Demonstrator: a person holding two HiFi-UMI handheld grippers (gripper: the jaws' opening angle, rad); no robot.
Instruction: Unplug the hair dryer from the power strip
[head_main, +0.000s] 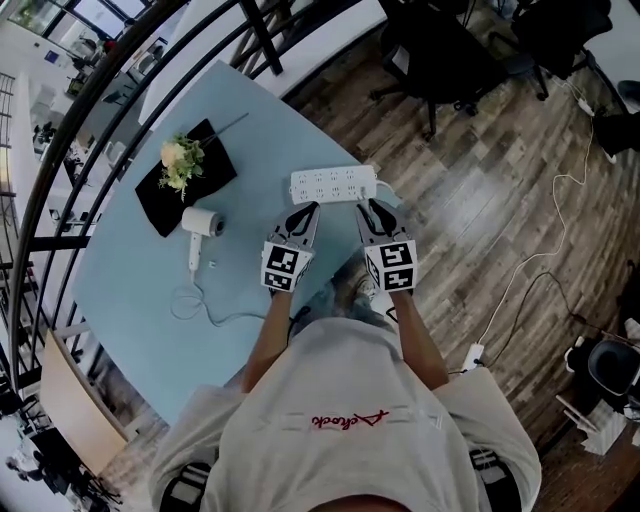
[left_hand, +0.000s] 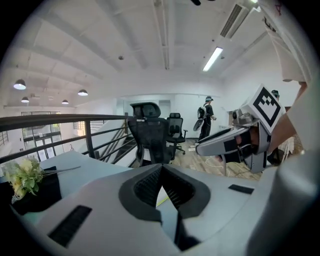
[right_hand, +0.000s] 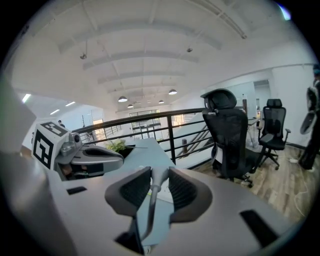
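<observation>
Standing on wood floor (head_main: 480, 150) by railing (head_main: 60, 150): blue table (head_main: 130, 300); chairs (head_main: 440, 50) beyond. Black tray (head_main: 160, 205) near railing-side edge holds flowers (head_main: 180, 160). White dryer (head_main: 202, 222) beside tray, mid-table; strip (head_main: 333, 183) at right corner. Jaws of left gripper (head_main: 308, 208) closed, empty; right gripper (head_main: 368, 206) jaws clamp grey cord (right_hand: 156, 180).

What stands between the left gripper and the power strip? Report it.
Nothing visible does. In the head view the shut, empty left gripper has its tip right by the near edge of the power strip. The right gripper beside it is clamped on a white cord.
</observation>
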